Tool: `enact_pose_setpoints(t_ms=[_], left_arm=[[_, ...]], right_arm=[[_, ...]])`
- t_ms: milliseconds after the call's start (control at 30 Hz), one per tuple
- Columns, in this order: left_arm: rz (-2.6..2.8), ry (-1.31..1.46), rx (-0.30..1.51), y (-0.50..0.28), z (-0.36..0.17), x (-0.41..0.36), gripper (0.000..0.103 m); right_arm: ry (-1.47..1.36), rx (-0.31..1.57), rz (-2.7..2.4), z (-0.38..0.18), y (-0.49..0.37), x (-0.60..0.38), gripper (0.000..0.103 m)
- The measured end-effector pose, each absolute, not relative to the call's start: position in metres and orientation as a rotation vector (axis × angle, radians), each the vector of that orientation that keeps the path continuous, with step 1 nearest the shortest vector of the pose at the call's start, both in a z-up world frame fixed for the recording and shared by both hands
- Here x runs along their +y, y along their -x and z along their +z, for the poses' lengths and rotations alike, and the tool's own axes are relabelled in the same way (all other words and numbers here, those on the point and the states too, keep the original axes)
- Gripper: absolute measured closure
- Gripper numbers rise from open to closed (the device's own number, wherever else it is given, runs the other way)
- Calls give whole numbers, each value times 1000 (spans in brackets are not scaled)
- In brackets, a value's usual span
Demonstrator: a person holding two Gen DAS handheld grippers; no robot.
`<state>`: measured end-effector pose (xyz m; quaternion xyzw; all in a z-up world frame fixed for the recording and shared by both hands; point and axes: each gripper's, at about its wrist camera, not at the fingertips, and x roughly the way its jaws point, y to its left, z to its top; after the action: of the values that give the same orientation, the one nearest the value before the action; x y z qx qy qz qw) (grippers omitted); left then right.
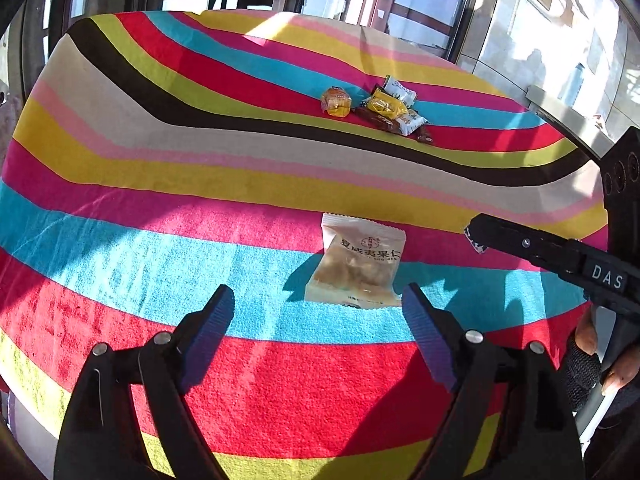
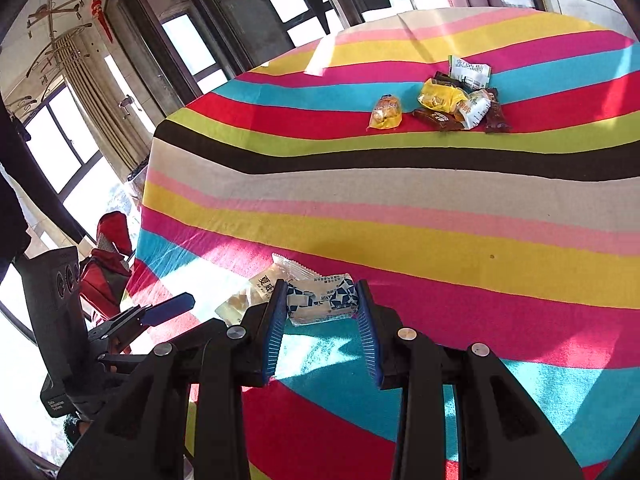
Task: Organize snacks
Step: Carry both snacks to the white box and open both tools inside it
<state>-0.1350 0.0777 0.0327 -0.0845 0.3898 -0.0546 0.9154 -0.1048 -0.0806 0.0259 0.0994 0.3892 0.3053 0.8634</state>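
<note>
A pale snack packet with a clear window lies flat on the striped cloth. My left gripper stands open just short of it, and its pads do not touch the packet. My right gripper is shut on a small blue-and-white packet, held just above the cloth beside the pale packet. In the left wrist view the right gripper reaches in from the right. Far across the table sits a pile of snacks, with an orange-yellow packet apart on its left.
The table carries a bright striped cloth and drops off at its left edge. Something red stands below that edge. Windows and door frames lie beyond the far side. A gloved hand holds the right gripper.
</note>
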Motion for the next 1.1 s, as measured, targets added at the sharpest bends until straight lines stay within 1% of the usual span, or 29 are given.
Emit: enact_pose_setpoints(t_ms=[100,167,333,467,533,600,633,667,700,867,1100], left_arm=[[-115,262,882,130,27,65,12],[-109,325,893,132,26,58,5],[-32,348,922,123,25,45,5],[96,211,930,90,26,40,3],[87,117,1015,67,20,36,2],[47,40,1044,59,18,29,3],[20,24,1029,60,19,27,7],[7,5,993,65,21,25,32],[-8,-22,962,70,24,22,55],[-81,47,907,101,30,34,56],[-10,91,863,153,45,80,55]], right_arm=[[-196,811,629,29,101,-92,68],[-161,816,621,29,92,-95,68],[-222,811,626,27,80,-107,68],[-262,792,643,29,87,-115,68],[-255,777,635,31,94,-120,68],[-262,764,617,34,97,-130,68],[-269,761,610,34,98,-135,68],[-275,759,602,35,99,-140,68],[-278,760,596,34,99,-144,68],[-277,789,624,30,106,-136,68],[-118,836,809,25,141,-45,68]])
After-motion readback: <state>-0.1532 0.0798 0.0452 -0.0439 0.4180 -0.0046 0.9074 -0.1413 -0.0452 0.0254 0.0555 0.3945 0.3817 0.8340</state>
